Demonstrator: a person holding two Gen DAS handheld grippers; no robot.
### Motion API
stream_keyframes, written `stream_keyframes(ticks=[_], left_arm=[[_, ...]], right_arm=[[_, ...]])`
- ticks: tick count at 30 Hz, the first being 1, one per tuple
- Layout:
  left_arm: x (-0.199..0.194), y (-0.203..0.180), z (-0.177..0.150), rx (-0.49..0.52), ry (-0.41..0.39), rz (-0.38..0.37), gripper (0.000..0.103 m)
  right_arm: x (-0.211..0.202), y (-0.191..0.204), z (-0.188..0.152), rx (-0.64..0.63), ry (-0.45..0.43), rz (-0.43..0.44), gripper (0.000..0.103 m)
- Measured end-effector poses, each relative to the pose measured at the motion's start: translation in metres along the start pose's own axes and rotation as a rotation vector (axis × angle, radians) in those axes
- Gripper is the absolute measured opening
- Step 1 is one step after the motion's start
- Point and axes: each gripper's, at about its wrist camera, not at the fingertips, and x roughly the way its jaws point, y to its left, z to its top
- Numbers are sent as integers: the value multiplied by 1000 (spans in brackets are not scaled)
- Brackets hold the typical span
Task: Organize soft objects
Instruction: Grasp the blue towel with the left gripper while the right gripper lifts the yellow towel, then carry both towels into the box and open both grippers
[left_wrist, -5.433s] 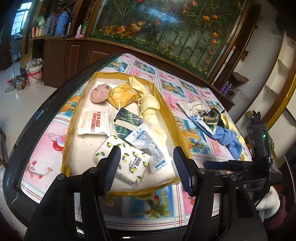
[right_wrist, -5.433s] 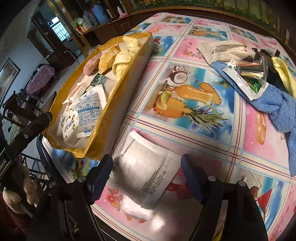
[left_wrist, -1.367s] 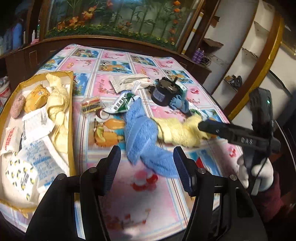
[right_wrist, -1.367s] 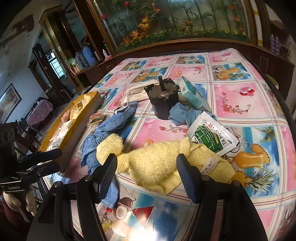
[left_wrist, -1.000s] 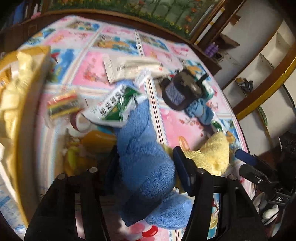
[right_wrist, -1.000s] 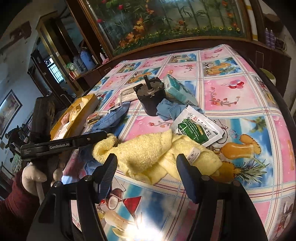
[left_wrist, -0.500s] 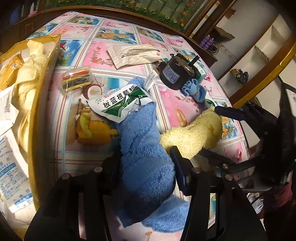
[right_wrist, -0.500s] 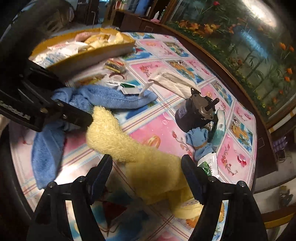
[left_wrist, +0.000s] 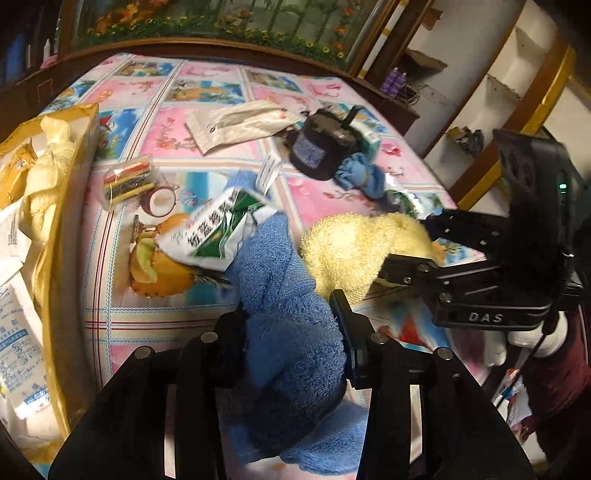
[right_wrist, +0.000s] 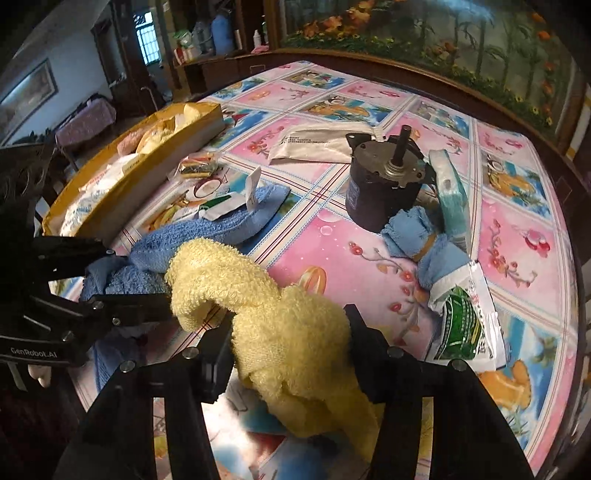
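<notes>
Both claws clamped onto towels since a second ago.
Left wrist view: left gripper (left_wrist: 291, 325) squeezes the blue towel (left_wrist: 284, 295) between its fingers, yellow towel (left_wrist: 354, 243) just right of it. Right wrist view: right gripper (right_wrist: 291, 343) pinches the yellow towel (right_wrist: 280, 314), black motor (right_wrist: 384, 188) well ahead, yellow tray (right_wrist: 147, 166) far left.
</notes>
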Motion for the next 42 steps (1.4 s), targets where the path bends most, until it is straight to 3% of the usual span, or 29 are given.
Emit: stream_keyframes(ticks=[9,15,17,21,24,27,29,32,37,42], left_arm=[[-75,-12,-6,-6,-118,-159,39],[-131,1,5,-38,-241,-399,40],[-150,2,10,-35,-281,-437,40],[-186,9,20,-10,-345,-378,40],[-208,24,27,-4,-361,-242,40],[-220,50,33,-21,-364,-94,40],[-221,74,36,-52,-361,-6,40],[-207,114,41,-126,-334,68,40],[-172,175,52,-224,-299,152,41],[-134,222,69,-261,-241,221,41]], right_arm=[[-67,-1,-7,172,-132,100,54],[-97,2,7,257,-218,204,54],[-105,7,12,266,-252,207,54],[-113,16,23,292,-286,255,56],[-110,22,38,328,-286,350,56],[-97,30,57,388,-273,495,56],[-77,35,74,453,-241,642,57],[-43,51,101,522,-189,805,57],[12,87,140,558,-113,871,57],[63,104,165,581,-52,819,57]])
